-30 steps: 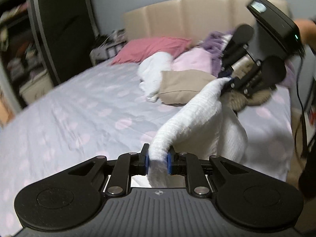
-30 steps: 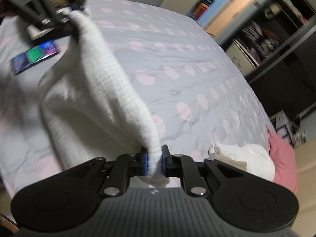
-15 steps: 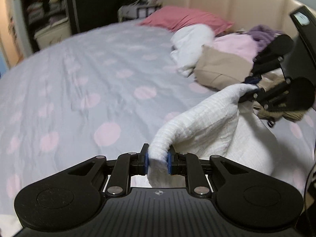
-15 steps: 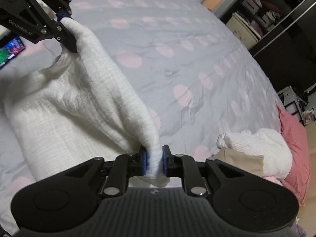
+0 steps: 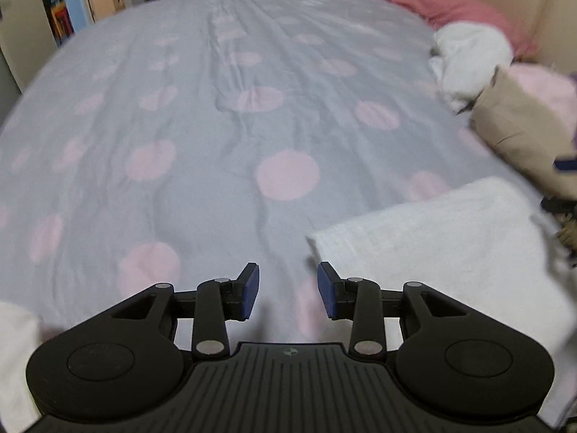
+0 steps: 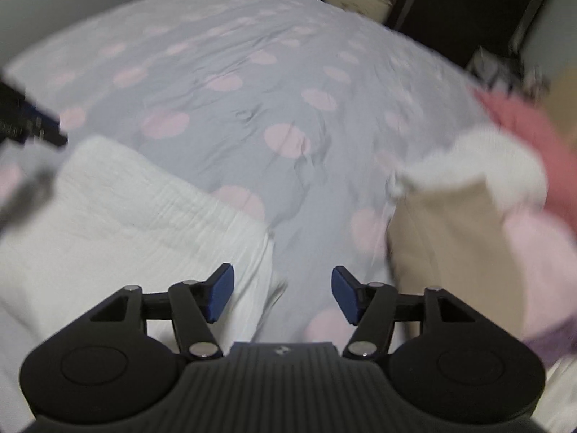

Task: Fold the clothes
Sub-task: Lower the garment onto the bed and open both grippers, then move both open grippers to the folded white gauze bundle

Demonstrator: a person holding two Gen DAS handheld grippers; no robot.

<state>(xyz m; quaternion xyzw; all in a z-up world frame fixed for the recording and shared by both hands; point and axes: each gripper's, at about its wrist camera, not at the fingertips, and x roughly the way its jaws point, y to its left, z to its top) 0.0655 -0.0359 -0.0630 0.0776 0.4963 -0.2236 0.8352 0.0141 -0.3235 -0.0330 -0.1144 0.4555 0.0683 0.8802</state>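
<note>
A white textured cloth (image 5: 443, 249) lies flat on the bed, folded, to the right of my left gripper (image 5: 287, 290). That gripper is open with nothing between its blue pads, just off the cloth's near-left corner. In the right wrist view the same white cloth (image 6: 119, 213) spreads to the left, and my right gripper (image 6: 282, 296) is open and empty over the cloth's right edge. A blurred dark piece of the other gripper (image 6: 29, 122) shows at the far left.
The bed (image 5: 223, 115) has a grey cover with pink dots. A pile of clothes sits by the headboard: a beige piece (image 5: 519, 133), a white bundle (image 5: 468, 57), a pale pink garment (image 6: 541, 267) and a red pillow (image 5: 447, 3). Shelves and a doorway lie beyond.
Both grippers held the white cloth lifted between them; now both have opened and let it go, and the cloth lies flat on the bed. Both views have swung toward the bed.
</note>
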